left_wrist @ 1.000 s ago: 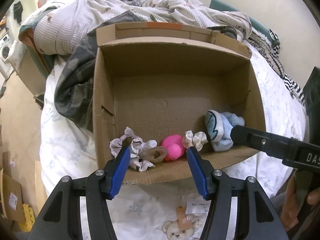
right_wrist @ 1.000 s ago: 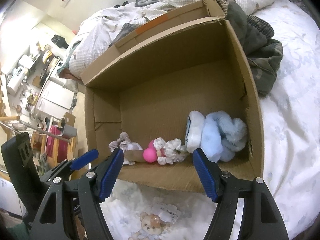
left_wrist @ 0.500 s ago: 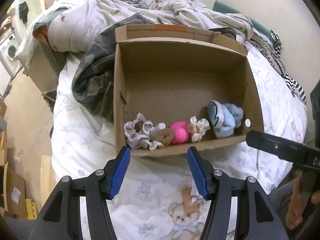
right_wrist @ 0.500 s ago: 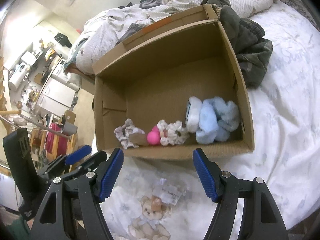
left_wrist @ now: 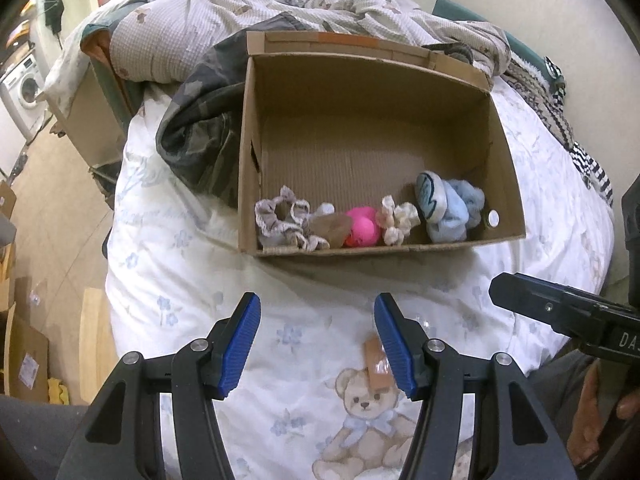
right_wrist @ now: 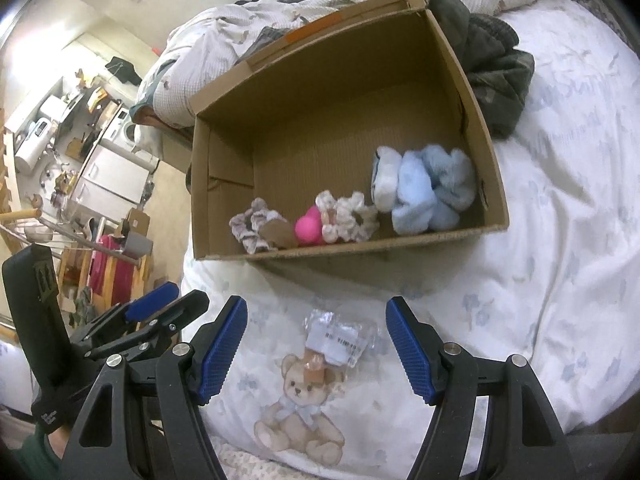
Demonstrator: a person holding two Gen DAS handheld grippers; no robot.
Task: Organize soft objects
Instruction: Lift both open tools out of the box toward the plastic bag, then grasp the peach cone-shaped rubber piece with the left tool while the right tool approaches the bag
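Left wrist view: scrunchies [left_wrist: 288, 220], pink ball [left_wrist: 362, 230] and blue sock [left_wrist: 448, 208] line the box's [left_wrist: 360, 80] near wall — both grippers [left_wrist: 316, 340] [right_wrist: 316, 344] have backed away, fingers wide, empty. Only the right view shows the packet [right_wrist: 340, 340] whole on the bed [right_wrist: 540, 260].

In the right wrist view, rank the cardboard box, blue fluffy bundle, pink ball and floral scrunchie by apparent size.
1. cardboard box
2. blue fluffy bundle
3. floral scrunchie
4. pink ball, partly hidden, so its place behind the scrunchie is unsure.

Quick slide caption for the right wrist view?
Open right gripper hovers over a plastic packet on the bedsheet, cardboard box of soft items beyond.
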